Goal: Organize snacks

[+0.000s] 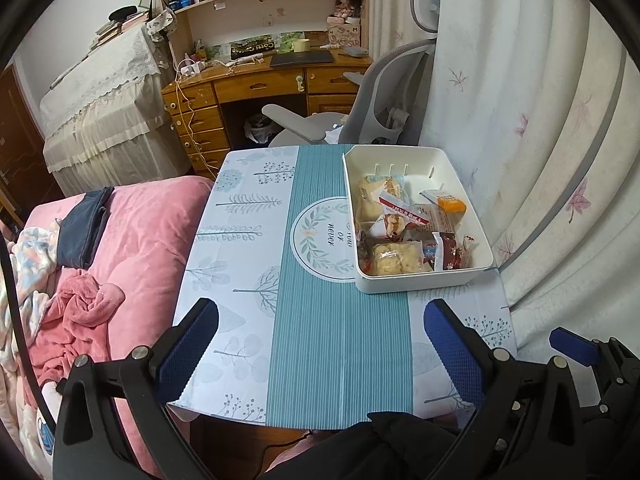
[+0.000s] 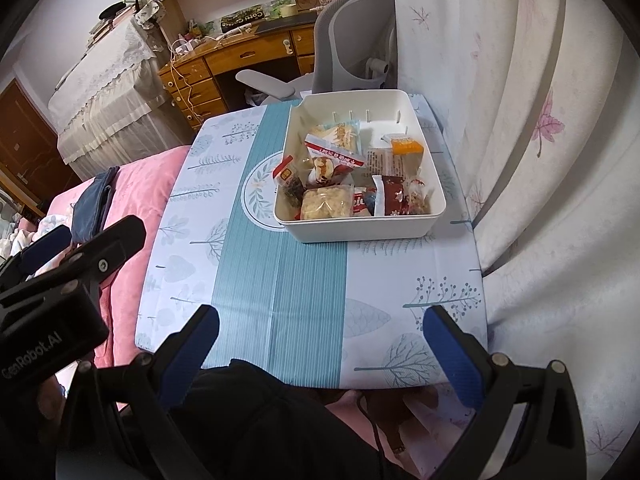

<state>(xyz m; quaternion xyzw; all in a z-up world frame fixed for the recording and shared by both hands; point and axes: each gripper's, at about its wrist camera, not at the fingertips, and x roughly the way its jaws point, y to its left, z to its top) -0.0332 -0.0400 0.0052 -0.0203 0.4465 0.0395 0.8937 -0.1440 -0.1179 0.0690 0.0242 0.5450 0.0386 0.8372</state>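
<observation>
We found the snacks (image 2: 352, 176) all lying inside the white bin (image 2: 360, 232), which sat on the far right part of the surface (image 2: 280, 280), next to the curtain (image 2: 540, 160). The cloth in front of the bin was bare. We judged the task to be at or near its end, with nothing left loose outside the bin; it could equally be the very start if the wrappers were meant to be sorted within it. Any next move would call for a reach forward and right, over the near wall of the bin.

The left tool (image 1: 320, 344) and the right tool (image 2: 320, 350) both hung over the near edge of the surface, pulled back toward the person's lap, pointing at the bin. Each stood wide apart at the pads and gripped nothing. The bed (image 1: 132, 240) lay to the left.
</observation>
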